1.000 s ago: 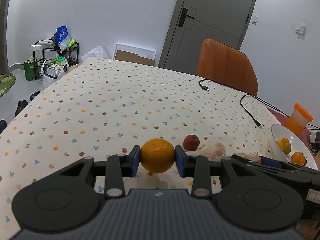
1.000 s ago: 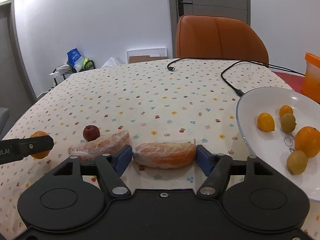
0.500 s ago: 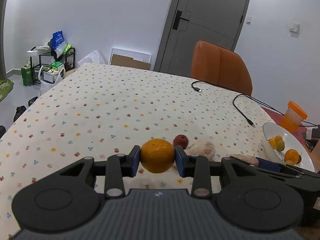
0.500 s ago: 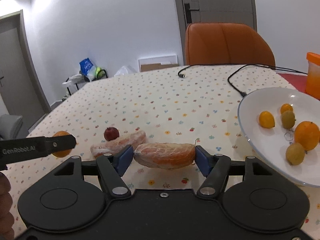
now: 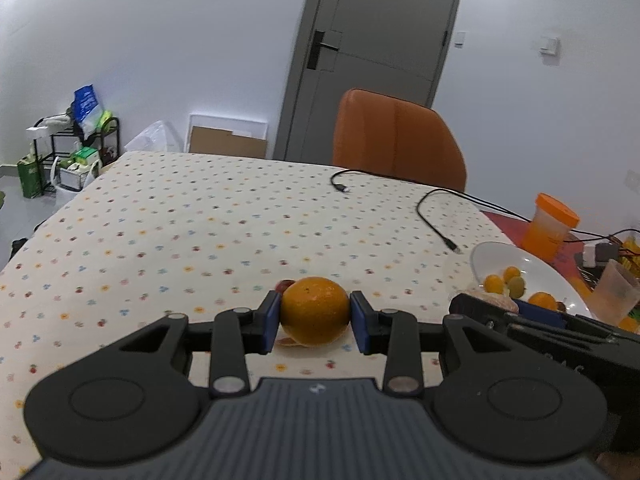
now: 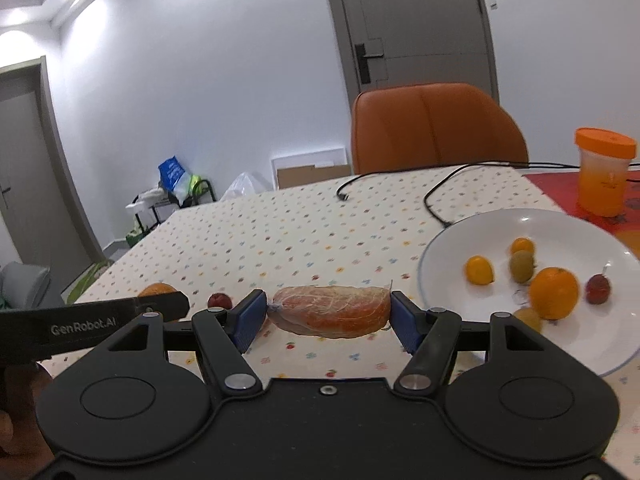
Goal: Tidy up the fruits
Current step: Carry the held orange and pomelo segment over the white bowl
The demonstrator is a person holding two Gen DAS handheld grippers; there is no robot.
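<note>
Hovering over bare tablecloth (image 6: 304, 236) w/ room ahead, plate (image 6: 448, 248) rim right: right gripper (image 6: 329, 314) clamps wrapped fruit (image 6: 330, 312), long axis crosswise; left gripper (image 5: 315, 314) pinches orange (image 5: 315, 311).

Tablecloth (image 5: 200, 220) open ahead; cables (image 6: 436, 200), plate (image 6: 600, 344) crowd right.
</note>
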